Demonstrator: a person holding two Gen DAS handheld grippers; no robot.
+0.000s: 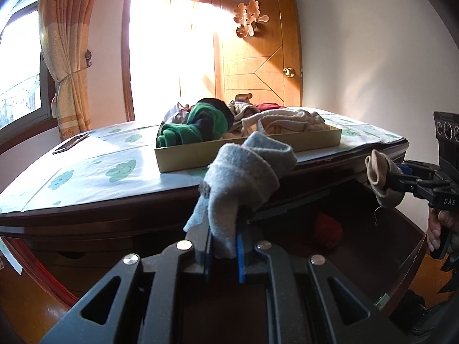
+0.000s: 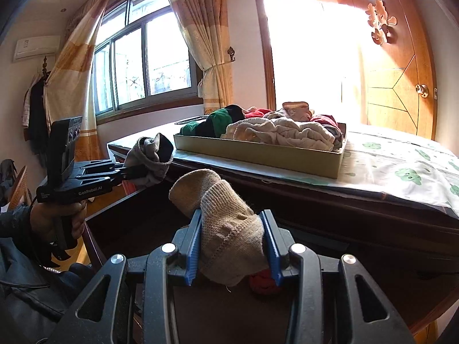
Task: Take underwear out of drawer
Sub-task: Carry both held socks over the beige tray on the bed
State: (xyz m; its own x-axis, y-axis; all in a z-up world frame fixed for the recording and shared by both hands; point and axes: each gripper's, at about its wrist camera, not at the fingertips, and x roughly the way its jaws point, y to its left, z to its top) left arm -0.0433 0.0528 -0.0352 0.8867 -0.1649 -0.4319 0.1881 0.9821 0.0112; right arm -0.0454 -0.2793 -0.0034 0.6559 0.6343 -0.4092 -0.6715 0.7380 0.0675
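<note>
Left gripper (image 1: 225, 246): blue-padded jaws clamped on a rolled grey knit sock bundle (image 1: 243, 175), held above the open dark wooden drawer (image 1: 373, 238).

Right gripper (image 2: 232, 246): jaws clamped on a rolled beige knit sock bundle (image 2: 221, 215), also over the drawer; in the left view it sits at 3 o'clock.

Drawer interior: a crumpled red garment (image 1: 328, 228) lies on the floor, directly below the beige bundle.

Dresser top, 12 o'clock: shallow tan cardboard tray (image 1: 258, 154) piled with green-and-black, cream and red underwear (image 2: 275, 132), resting on a white cloth with green cloud prints (image 1: 94, 169).
</note>
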